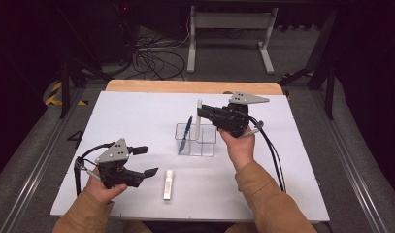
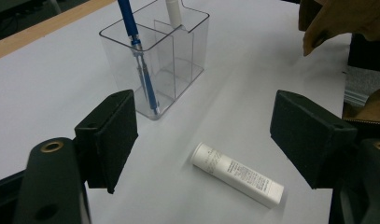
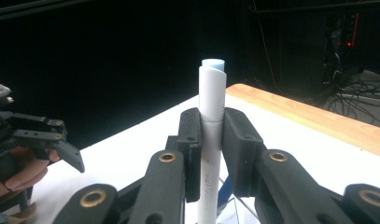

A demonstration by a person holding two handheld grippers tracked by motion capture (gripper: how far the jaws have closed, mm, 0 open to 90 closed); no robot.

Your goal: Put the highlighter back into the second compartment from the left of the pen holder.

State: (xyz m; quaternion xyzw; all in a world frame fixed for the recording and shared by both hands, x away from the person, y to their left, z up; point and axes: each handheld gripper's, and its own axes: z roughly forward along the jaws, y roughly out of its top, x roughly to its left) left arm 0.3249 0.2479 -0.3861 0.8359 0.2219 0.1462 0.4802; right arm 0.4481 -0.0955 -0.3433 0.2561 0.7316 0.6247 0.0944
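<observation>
Right gripper (image 1: 201,114) over worktop (image 1: 137,111) centre, toward far edge; fingers (image 3: 192,154) clamped on white marker (image 3: 211,121), held upright w/ blue end up, lower end dipping into clear organizer (image 1: 196,141). Blue pen (image 1: 186,133) leaning in organizer's left compartment. Left gripper (image 1: 147,160) near front-left corner, fingers (image 2: 110,137) spread wide, holding nothing. White tube (image 1: 168,184) lying flat near front edge, just right of left gripper, apart from organizer. Wooden strip (image 1: 190,87) along far edge.
</observation>
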